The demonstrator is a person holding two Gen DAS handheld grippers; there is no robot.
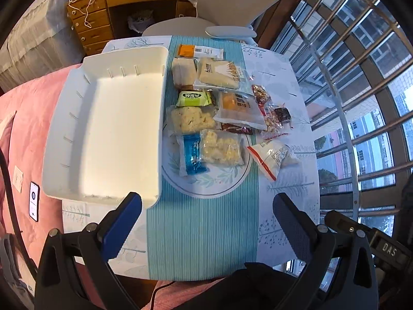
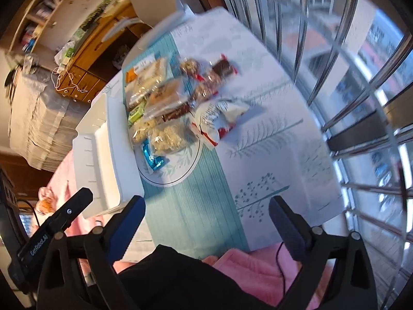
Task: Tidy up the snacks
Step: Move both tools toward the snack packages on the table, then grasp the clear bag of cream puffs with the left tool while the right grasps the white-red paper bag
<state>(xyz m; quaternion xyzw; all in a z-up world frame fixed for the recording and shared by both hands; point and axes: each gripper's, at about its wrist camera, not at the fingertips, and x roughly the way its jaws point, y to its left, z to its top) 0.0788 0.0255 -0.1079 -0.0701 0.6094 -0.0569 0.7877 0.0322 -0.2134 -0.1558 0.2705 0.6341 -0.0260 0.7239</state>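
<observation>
A white plastic tray (image 1: 108, 129) lies empty on the left of the small table. To its right lies a pile of packaged snacks: a blue wrapper (image 1: 192, 155), a clear bag of pale puffs (image 1: 222, 148), a green pack (image 1: 193, 98), an orange-label bag (image 1: 240, 108) and a white-and-red bag (image 1: 271, 157). My left gripper (image 1: 206, 206) is open and empty, above the table's near edge. My right gripper (image 2: 206, 211) is open and empty, also at the near edge. The right wrist view is blurred; it shows the tray (image 2: 103, 155) and the snack pile (image 2: 170, 108).
The table wears a teal-striped cloth (image 1: 201, 232). A grey chair (image 1: 232, 7) stands behind it and a wooden desk (image 1: 98, 20) at back left. Window bars (image 1: 361, 77) run along the right. A pink blanket (image 1: 25, 134) with a phone (image 1: 34, 201) lies left.
</observation>
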